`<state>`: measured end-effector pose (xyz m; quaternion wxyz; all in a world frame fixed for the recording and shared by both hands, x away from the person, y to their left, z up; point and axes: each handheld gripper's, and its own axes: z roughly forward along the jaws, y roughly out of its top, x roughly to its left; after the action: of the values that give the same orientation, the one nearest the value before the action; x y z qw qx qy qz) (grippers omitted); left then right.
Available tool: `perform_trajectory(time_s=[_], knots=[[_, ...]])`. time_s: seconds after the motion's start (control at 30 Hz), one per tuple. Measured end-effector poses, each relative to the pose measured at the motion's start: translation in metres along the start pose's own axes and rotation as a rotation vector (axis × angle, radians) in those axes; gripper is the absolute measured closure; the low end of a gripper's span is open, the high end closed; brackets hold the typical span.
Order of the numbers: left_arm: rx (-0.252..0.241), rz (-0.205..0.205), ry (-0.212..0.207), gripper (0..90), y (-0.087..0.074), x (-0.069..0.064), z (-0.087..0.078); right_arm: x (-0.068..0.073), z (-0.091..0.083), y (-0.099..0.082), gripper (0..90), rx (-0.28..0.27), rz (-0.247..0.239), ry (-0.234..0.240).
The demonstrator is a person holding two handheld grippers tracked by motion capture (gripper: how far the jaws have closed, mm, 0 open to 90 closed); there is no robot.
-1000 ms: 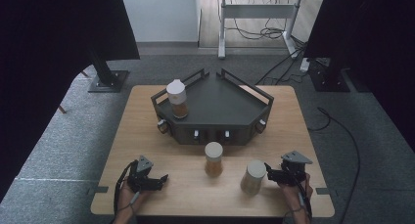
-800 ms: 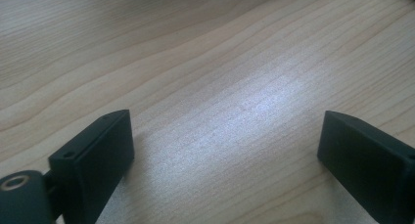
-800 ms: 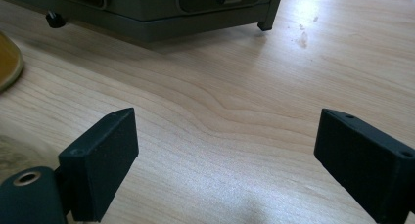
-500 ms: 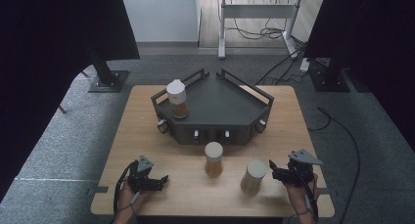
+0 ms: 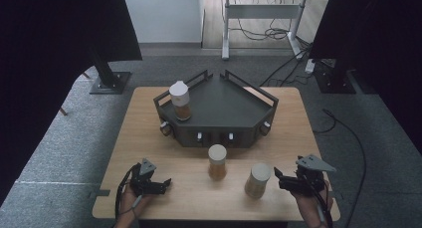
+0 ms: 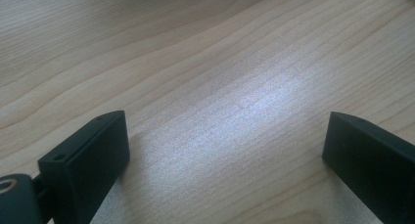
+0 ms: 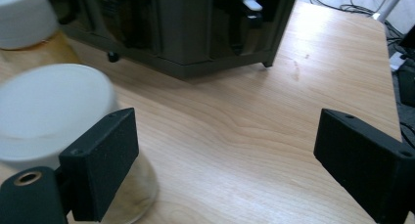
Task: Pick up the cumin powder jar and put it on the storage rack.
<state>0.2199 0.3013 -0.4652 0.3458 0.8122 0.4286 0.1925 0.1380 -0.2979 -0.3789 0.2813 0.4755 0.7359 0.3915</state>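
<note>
Dark tray (image 5: 239,106) sits mid table (image 5: 149,138) w/ one white-lidded jar (image 5: 179,99) on its left corner; second jar (image 5: 217,161) stands in front. Nearest jar (image 5: 258,179) just beside right gripper (image 5: 280,180), jaws wide, nothing btwn. Left gripper (image 5: 164,184) low over bare wood, jaws just opened wide, empty.

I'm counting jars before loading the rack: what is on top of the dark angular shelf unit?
One white-lidded jar of amber contents stands on the left of the dark shelf unit; the rest of its top is bare. Its underside is hidden.
</note>
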Motion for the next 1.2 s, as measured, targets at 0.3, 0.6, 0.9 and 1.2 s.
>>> perform_trajectory(time_s=[0.3, 0.6, 0.9, 1.2], knots=[[0.0, 0.0, 0.0, 3.2, 0.0, 0.0, 0.0, 0.017, -0.014, 0.015, 8.7, -0.037, -0.04, 0.042], [0.001, 0.001, -0.001, 3.2, 0.0, 0.0, 0.0, 0.038, -0.014, 0.022, 8.5, -0.062, -0.09, 0.114], [0.002, 0.005, -0.004, 3.1, 0.0, 0.001, 0.0, 0.059, -0.001, 0.028, 8.5, -0.069, -0.127, 0.153], [0.001, 0.005, -0.006, 3.1, 0.0, 0.001, 0.0, 0.08, 0.015, 0.032, 8.9, -0.065, -0.151, 0.178]])
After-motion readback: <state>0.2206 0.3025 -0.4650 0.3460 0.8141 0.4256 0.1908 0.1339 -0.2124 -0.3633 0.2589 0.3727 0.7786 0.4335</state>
